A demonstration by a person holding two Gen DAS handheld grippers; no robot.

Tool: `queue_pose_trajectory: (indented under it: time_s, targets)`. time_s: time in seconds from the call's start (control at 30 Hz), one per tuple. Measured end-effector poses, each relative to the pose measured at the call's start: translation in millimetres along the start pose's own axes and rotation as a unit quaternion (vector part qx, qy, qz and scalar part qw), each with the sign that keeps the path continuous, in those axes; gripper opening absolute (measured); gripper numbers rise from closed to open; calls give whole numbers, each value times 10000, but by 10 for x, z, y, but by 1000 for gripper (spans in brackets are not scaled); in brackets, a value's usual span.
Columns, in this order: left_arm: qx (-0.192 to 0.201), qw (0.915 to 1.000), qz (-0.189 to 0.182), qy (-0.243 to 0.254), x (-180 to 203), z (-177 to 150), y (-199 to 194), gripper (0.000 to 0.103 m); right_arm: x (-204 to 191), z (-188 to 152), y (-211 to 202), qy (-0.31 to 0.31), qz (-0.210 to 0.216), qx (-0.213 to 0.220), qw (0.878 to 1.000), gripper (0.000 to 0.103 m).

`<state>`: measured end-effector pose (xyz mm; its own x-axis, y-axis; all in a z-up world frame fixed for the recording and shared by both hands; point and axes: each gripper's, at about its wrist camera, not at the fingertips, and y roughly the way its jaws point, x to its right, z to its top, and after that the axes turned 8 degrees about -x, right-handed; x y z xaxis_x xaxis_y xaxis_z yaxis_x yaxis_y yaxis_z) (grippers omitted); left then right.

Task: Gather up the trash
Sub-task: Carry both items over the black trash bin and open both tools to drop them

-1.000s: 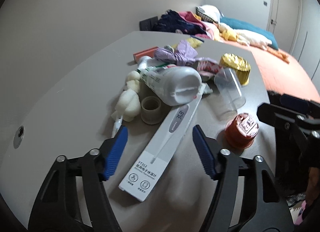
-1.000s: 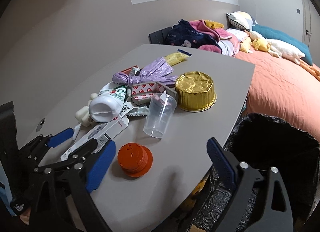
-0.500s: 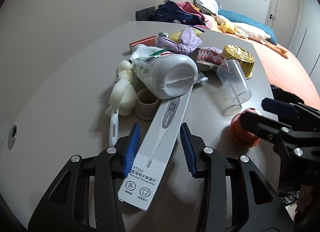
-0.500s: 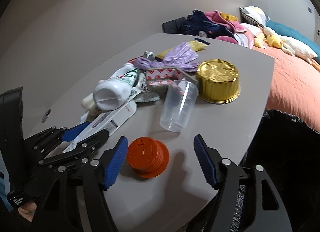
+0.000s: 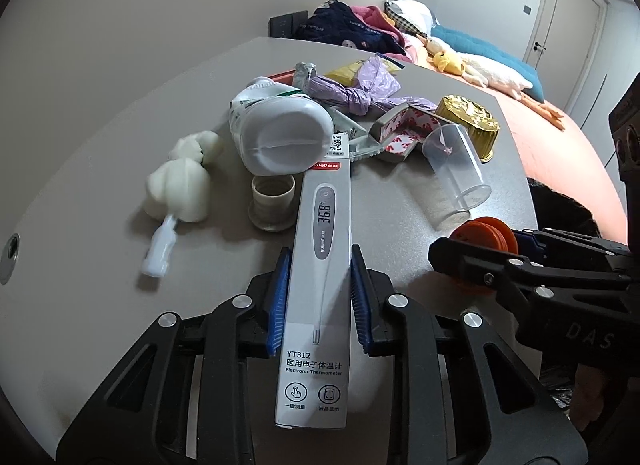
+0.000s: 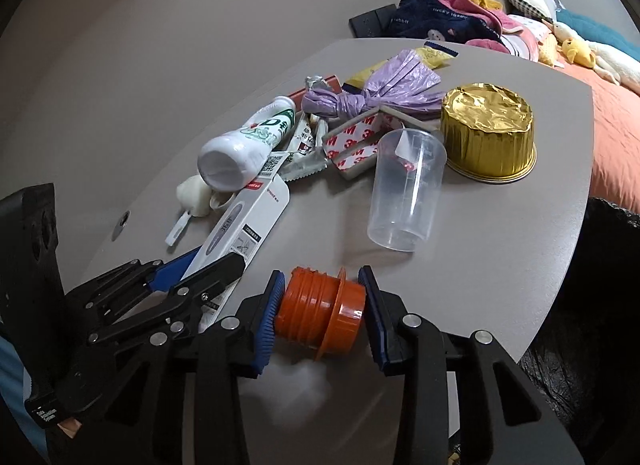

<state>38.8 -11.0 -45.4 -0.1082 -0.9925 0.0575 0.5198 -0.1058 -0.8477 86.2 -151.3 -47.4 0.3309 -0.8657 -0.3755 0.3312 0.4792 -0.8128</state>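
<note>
Now thermometer box [image 5: 318,265] between closing left tool [image 5: 319,301] pads.

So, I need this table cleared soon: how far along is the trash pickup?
Barely begun; nothing visibly binned yet. The left gripper is closing on the thermometer box, the right gripper on the orange cap. Left on the table: white bottle, clear cup, gold foil tin, purple bag.

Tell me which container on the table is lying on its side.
The white bottle, its base facing the cameras. The clear cup stands upright and the gold foil cup sits upside down.
</note>
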Motion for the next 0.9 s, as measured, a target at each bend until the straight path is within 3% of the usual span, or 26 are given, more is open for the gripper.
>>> queue_pose_trajectory:
  time_s: [0.07, 0.4, 0.9]
  targets:
    - [14, 10000, -24, -50, -18, -10, -8, 28, 28, -3, -13, 110, 130, 2, 9999, 39]
    - [495, 9987, 23, -99, 61, -64, -286, 27, -65, -36, -389, -55, 2, 451, 9990, 39]
    - [943, 9951, -287, 25, 534, -79, -605, 27, 100, -260, -1084, 11, -154, 1008, 9948, 40]
